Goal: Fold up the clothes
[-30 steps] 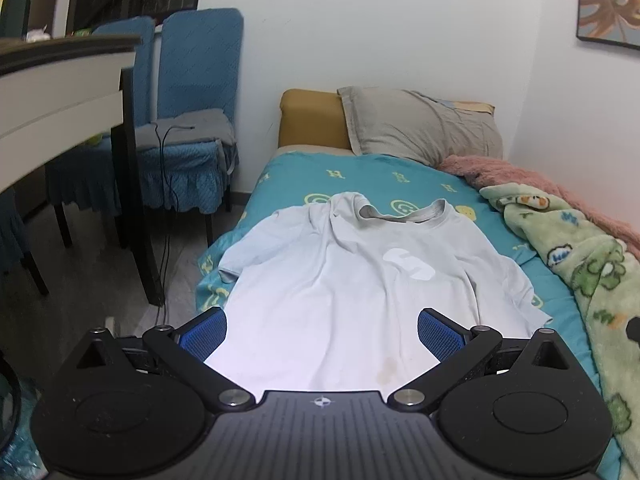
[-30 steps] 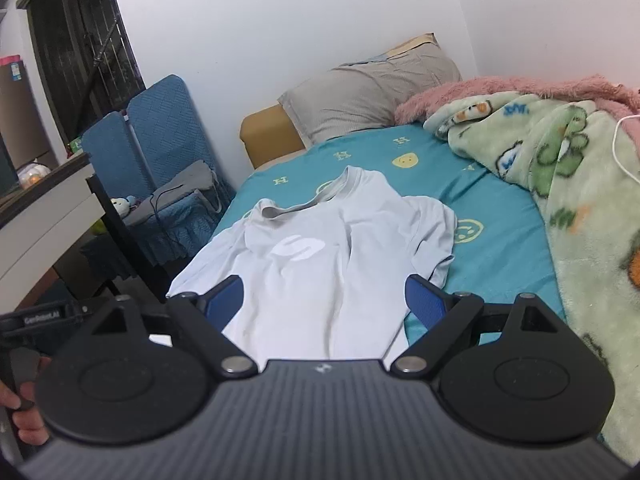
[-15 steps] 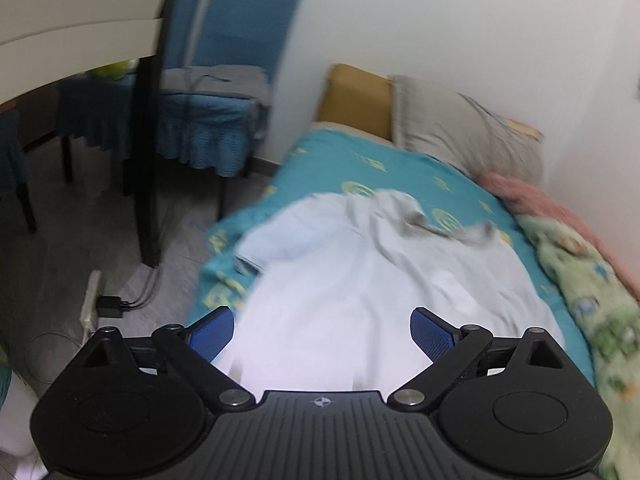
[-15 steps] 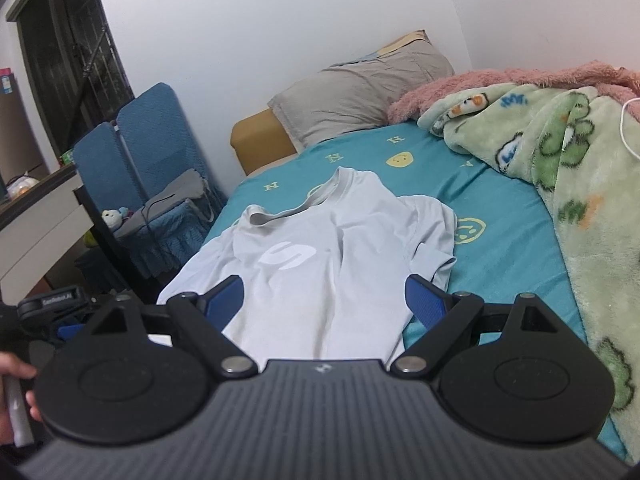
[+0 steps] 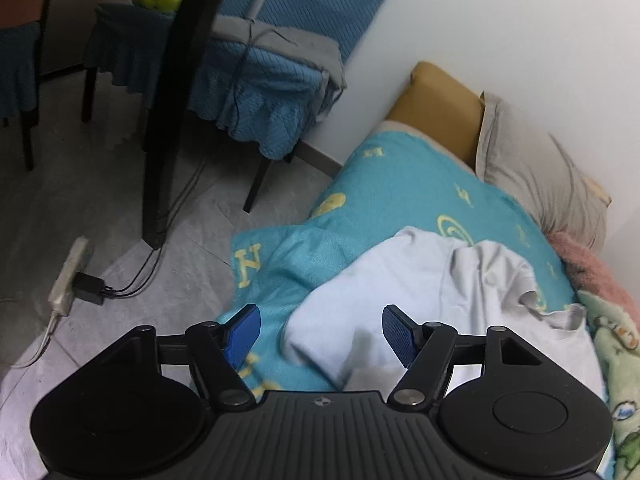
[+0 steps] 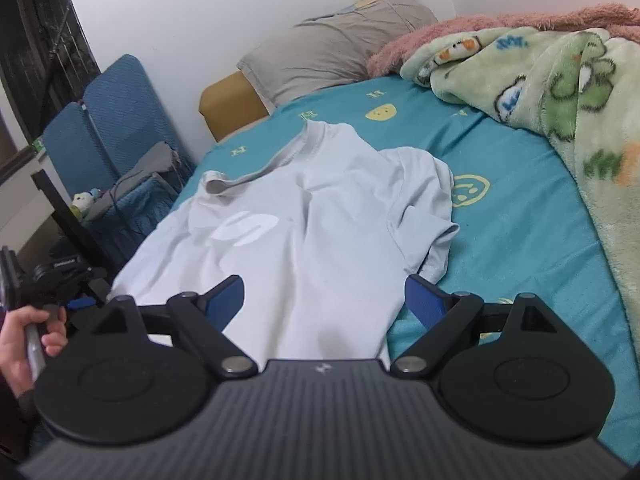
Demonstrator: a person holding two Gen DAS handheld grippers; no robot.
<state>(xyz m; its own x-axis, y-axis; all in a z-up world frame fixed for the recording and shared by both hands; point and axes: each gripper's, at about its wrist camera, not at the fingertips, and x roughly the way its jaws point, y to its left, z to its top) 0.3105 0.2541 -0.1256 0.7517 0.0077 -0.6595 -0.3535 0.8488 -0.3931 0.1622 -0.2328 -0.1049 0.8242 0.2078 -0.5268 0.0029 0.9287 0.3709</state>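
Left tongs (image 5: 320,334) lowered, closing over T-shirt (image 5: 400,300) sleeve

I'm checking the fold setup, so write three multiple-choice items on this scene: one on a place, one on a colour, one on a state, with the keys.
1. Where does the T-shirt lie?
A. on the bed sheet
B. on the chair
C. on the floor

2. What colour is the sheet?
A. pink
B. teal
C. white

3. How is the shirt?
A. folded small
B. hung up
C. spread out, unfolded

Key: 1 A, the shirt rests on the sheet beside the green blanket; 2 B, teal with yellow faces; 3 C, collar and sleeve both lie open.
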